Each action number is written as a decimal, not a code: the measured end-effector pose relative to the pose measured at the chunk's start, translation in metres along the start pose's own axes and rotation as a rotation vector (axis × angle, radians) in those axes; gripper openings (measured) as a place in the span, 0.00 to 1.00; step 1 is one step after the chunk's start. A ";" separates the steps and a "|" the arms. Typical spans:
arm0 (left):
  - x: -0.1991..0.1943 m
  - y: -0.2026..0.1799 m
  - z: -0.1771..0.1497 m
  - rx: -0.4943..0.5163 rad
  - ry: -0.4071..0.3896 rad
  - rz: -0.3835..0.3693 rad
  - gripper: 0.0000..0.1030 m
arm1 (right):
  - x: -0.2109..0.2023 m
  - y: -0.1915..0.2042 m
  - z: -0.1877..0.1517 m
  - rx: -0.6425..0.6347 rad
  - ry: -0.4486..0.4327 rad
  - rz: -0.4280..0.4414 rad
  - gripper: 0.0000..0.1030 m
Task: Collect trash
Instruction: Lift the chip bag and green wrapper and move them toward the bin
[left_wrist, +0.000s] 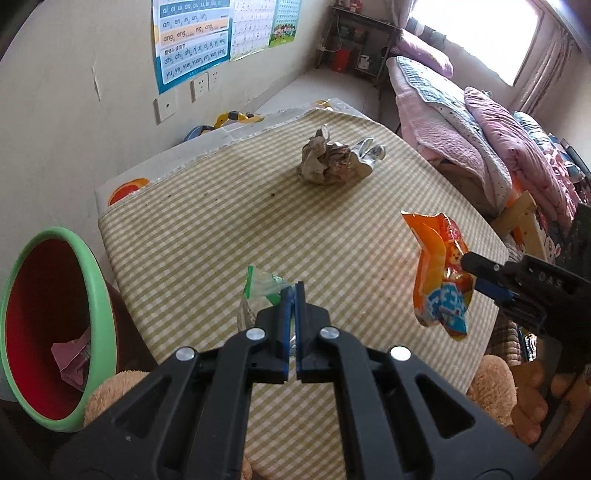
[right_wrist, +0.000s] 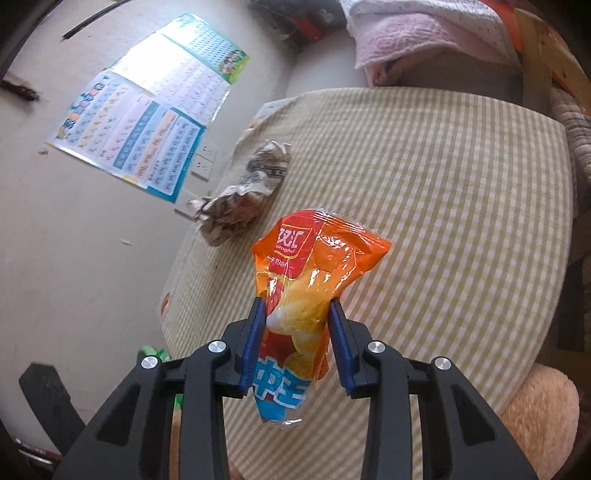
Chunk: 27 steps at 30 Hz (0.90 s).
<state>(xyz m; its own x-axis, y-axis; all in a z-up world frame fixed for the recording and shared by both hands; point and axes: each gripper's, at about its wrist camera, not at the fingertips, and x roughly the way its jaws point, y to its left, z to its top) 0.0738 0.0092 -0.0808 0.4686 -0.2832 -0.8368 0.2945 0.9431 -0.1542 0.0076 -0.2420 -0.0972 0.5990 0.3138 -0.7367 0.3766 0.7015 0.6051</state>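
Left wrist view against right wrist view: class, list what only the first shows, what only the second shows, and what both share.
Only the left wrist view: the green-rimmed bin, the window, and the left claw shut on a clear green-edged wrapper.
Only the right wrist view: the red label on the orange packet.
Both: that packet in the right claw, the crumpled paper, the checked tablecloth, the wall posters.

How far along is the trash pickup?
Done: one pink wrapper already lies in the green-rimmed bin. In hand: left claw shut on a clear green-edged wrapper; right claw pinching the orange snack bag, lifted off the table. Left: the crumpled paper wad on the checked cloth.
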 end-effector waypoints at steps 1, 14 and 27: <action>-0.001 -0.001 0.000 0.001 -0.001 -0.002 0.01 | -0.005 0.002 -0.004 -0.007 -0.006 0.004 0.32; -0.021 0.000 -0.004 0.007 -0.044 -0.009 0.01 | -0.028 0.023 -0.018 -0.049 -0.036 0.027 0.32; -0.046 0.014 0.000 -0.032 -0.090 -0.036 0.01 | -0.036 0.052 -0.029 -0.102 -0.034 0.047 0.33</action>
<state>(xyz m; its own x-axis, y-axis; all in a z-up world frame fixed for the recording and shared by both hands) 0.0562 0.0349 -0.0449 0.5316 -0.3306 -0.7799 0.2870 0.9365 -0.2014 -0.0150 -0.1979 -0.0479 0.6389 0.3271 -0.6963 0.2746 0.7485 0.6036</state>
